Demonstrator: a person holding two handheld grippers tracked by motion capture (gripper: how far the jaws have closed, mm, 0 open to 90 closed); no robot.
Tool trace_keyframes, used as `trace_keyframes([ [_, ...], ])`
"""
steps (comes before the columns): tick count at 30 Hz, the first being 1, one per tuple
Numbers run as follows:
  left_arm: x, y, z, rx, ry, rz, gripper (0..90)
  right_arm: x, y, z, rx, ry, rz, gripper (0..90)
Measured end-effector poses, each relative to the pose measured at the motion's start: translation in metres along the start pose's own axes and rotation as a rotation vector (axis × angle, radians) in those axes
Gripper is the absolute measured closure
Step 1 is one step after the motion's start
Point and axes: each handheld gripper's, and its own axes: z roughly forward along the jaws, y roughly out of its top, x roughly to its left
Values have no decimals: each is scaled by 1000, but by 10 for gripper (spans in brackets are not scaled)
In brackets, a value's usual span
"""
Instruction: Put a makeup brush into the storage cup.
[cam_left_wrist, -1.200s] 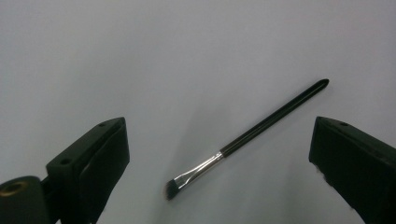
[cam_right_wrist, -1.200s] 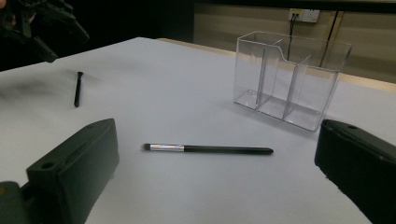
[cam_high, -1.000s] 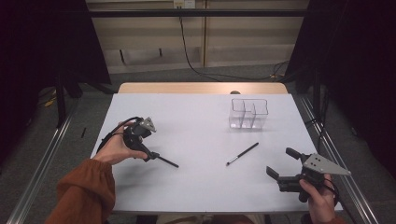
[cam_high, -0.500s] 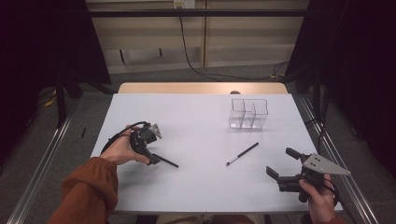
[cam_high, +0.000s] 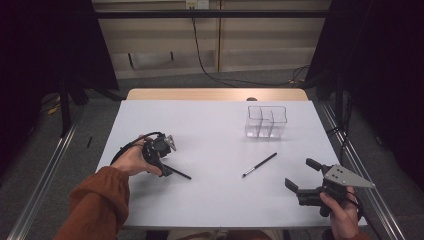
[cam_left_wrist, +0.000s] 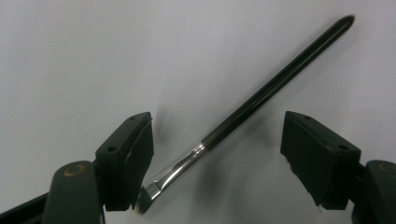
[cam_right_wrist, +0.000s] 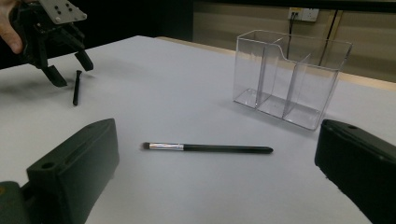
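Item: brush (cam_left_wrist: 261, 95), thin, black handle, silver metal collar, flat angled tip. Location: flat on the white desk (cam_high: 220, 125), near its left edge, towards the front.

Left gripper (cam_high: 165, 167): pointing down over the brush, jaws apart on either side of it and just now closing; in the left gripper view the bristle end lies just beside one pad (cam_left_wrist: 135, 158), the other pad well clear. Not yet gripped.

Right gripper (cam_high: 305, 180): jaws wide apart, holding nothing, near the desk's front right corner.

Also on the desk: second brush (cam_high: 259, 165), right of centre; clear plastic organiser (cam_high: 266, 121) with three compartments, towards the back right.

Handling: judged light, stiff and smooth, likely to roll or slip between the pads. Best hold is across the handle just above the collar, never on the soft bristles.
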Motion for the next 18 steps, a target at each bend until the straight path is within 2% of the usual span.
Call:
trace_keyframes([
  [1, 1, 1, 2, 6, -7, -8, 308, 0, 0, 0, 2, 0, 1, 0],
  [3, 4, 1, 2, 10, -25, -14, 279, 0, 0, 0, 1, -1, 3, 0],
  [5, 5, 1, 3, 10, -49, -20, 328, 0, 0, 0, 1, 0, 2, 0],
  [7, 4, 1, 3, 15, -41, -23, 337, 0, 0, 0, -1, -1, 5, 0],
  [10, 5, 2, 3, 20, -54, -27, 351, 0, 0, 0, -1, -1, 4, 0],
  [15, 6, 2, 3, 29, -57, -13, 382, -1, -1, -1, 1, -2, 5, 0],
  [18, 6, 4, 1, 46, -71, 5, 464, -1, -1, -1, 1, -3, 4, 0],
])
